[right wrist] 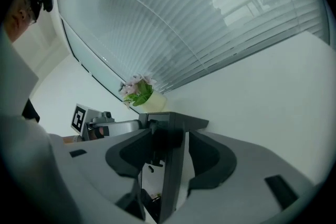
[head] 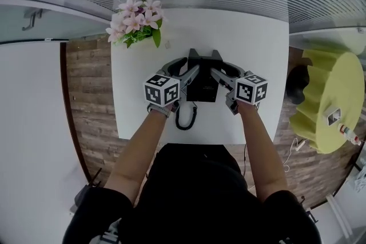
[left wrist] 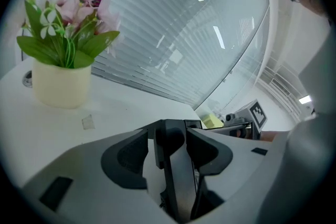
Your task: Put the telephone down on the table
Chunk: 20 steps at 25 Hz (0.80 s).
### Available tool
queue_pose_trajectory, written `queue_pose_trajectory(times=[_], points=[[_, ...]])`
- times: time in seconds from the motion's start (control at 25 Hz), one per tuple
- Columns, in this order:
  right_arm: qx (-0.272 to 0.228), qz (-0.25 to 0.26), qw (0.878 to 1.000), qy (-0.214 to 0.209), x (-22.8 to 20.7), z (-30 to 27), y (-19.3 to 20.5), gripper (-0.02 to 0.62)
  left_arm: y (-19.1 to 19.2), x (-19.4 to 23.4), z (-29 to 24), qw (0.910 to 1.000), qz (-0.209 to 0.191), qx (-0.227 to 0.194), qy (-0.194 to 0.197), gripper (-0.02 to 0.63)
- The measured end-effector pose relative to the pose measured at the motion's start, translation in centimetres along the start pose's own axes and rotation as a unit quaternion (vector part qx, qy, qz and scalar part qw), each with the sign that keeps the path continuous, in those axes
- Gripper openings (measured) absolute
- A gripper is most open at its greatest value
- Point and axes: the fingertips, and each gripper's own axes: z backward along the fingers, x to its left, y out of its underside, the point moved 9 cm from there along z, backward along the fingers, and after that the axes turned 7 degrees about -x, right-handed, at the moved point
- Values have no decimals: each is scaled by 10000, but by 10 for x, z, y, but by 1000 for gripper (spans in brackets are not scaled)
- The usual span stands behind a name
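A black telephone (head: 202, 86) is held between my two grippers above the middle of the white table (head: 257, 43). Its coiled cord (head: 186, 117) hangs toward the table's near edge. My left gripper (head: 191, 70) is shut on the telephone's left edge, which shows as a black slab (left wrist: 176, 165) between the jaws. My right gripper (head: 216, 72) is shut on its right edge (right wrist: 170, 155). Each gripper view shows the other gripper across the phone: the right gripper (left wrist: 247, 119) and the left gripper (right wrist: 100, 126). Whether the phone's underside touches the table is hidden.
A cream pot of pink flowers (head: 136, 23) (left wrist: 60, 84) (right wrist: 139, 93) stands at the table's far left corner. A yellow-green round piece of furniture (head: 334, 100) is off the right side, with a dark object (head: 297, 83) beside it. Wooden floor (head: 86, 88) lies left of the table.
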Motion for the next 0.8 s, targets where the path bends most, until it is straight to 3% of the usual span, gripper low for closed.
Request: queue_pose_trajectory(times=[0.2, 0.44, 0.8], points=[[-409, 758, 9960, 221, 16, 20, -22, 221, -18, -14, 20, 9978, -519, -369, -196, 218], [-1041, 2052, 9731, -114, 80, 50, -41, 219, -45, -65, 56, 9850, -1481, -882, -42, 218], [-1762, 2798, 9421, -553, 156, 108, -47, 218, -64, -142, 115, 9623, -2121, -1699, 113, 218]])
